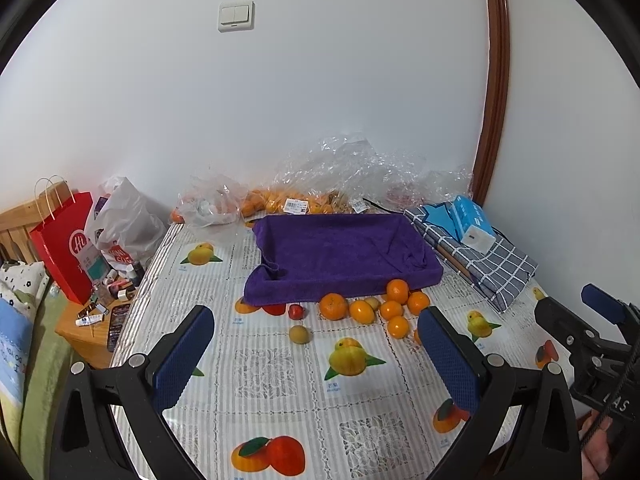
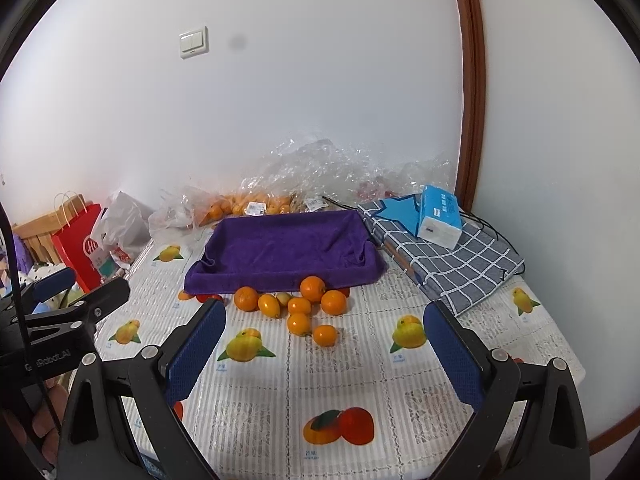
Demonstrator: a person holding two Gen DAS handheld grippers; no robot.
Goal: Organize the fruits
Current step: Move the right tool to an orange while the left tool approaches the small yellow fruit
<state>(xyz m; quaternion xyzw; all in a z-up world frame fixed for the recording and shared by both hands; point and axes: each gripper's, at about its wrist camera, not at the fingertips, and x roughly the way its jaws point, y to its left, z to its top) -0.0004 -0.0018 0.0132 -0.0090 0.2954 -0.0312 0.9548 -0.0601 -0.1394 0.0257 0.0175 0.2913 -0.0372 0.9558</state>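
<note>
- Nearest the lens, the left gripper (image 1: 316,354) stands wide open with nothing between its blue pads, hovering over the fruit-print tablecloth (image 1: 280,392).
- Likewise the right gripper (image 2: 324,350) is spread fully and holds nothing; both sit well short of the fruit.
- Loose oranges (image 2: 298,306) lie clustered on the cloth, touching or just beside the front edge of the purple towel-lined tray (image 2: 280,248), which looks empty.
- Judging by this, no fruit has been sorted yet; the approach is only starting.
- Next move likely calls for reaching forward to an outlying fruit, such as the front orange (image 2: 325,335), closing gently on it, then lifting it over the tray's front wall.
- Only the left view shows a small red fruit (image 1: 297,311) and a greenish-brown one (image 1: 299,334), possibly a kiwi; in the right view the left finger hides most of that spot.
- Bagged oranges (image 1: 276,200) sit behind the tray against the wall.
</note>
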